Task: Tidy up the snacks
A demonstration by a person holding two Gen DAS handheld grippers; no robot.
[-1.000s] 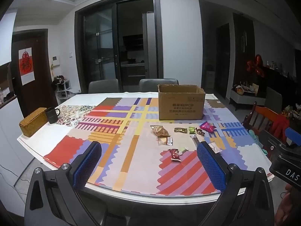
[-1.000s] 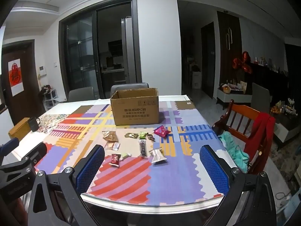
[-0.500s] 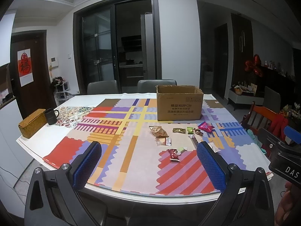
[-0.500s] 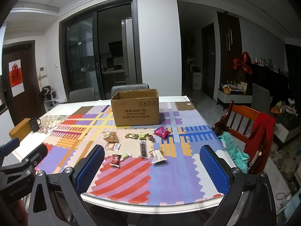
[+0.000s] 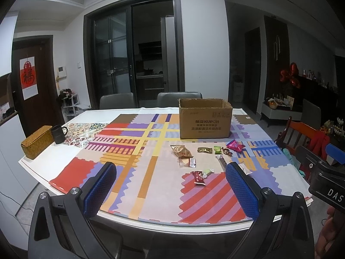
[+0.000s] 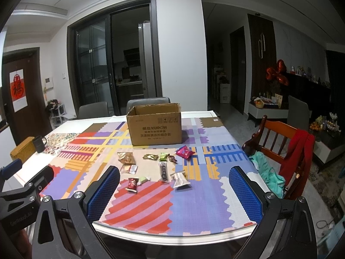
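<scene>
An open cardboard box [image 5: 204,120] [image 6: 155,127] stands on the patterned tablecloth. In front of it lie several small snack packets: a brown bag [image 5: 181,151] [image 6: 126,158], a pink packet [image 5: 235,145] [image 6: 185,152], a green one [image 5: 217,150] [image 6: 163,156], a red one [image 5: 198,177] [image 6: 132,184], a dark stick [image 6: 163,172] and a silver packet [image 6: 180,179]. My left gripper [image 5: 170,186] is open and empty above the table's near edge. My right gripper [image 6: 174,191] is open and empty, also near that edge, short of the snacks.
A woven basket [image 5: 37,142] and a dark mug [image 5: 58,134] stand at the table's left end. A wooden chair [image 6: 280,144] with red and teal cloths stands at the right. Two grey chairs [image 5: 179,99] sit behind the table.
Both grippers stay open and nearly still; the views have shifted only slightly.
</scene>
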